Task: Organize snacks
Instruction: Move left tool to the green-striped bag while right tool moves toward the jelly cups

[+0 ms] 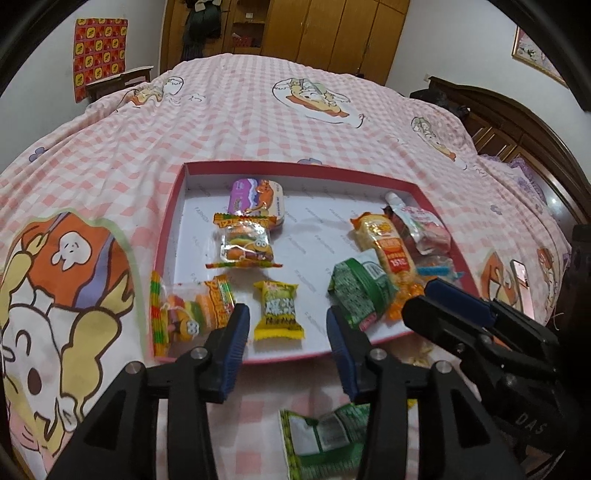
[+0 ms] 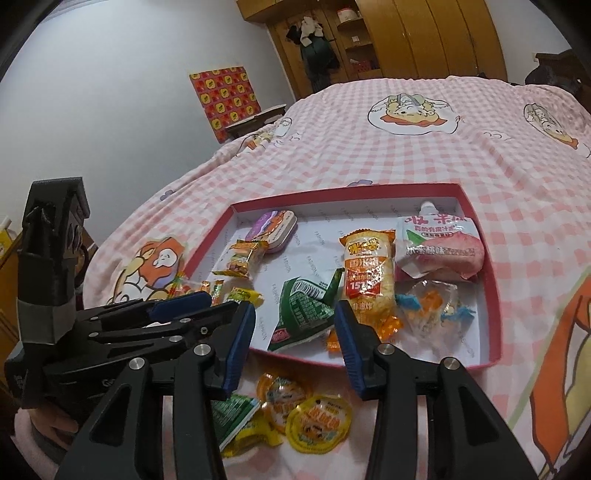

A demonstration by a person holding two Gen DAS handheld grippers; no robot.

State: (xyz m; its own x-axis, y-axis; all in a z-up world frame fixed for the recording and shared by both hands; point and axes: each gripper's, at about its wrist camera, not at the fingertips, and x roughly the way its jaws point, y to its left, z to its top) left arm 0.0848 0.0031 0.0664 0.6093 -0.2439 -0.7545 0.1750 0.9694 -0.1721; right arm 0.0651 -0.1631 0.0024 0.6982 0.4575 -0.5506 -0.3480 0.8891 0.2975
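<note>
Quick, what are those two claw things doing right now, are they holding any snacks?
Left gripper: open, holding nothing, above the yellow candy packet in the red tray.
Right gripper: open, holding nothing, over the green packet.

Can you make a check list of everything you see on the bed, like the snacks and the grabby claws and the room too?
Surface: pink checked bedspread with cartoon prints.
Job's things: red-rimmed box tray holding a purple tin, burger gummy pack, yellow candy, green packet, orange rice cracker, pink jelly pouch and a clear blue-edged packet.
Clutter: outside the tray, two round jelly cups and another green packet lie on the bedspread.
Grippers: left gripper and right gripper both open, holding nothing.
Cables: nothing seen.
Surroundings: wooden wardrobe, red patterned wall hanging, dark headboard.
</note>
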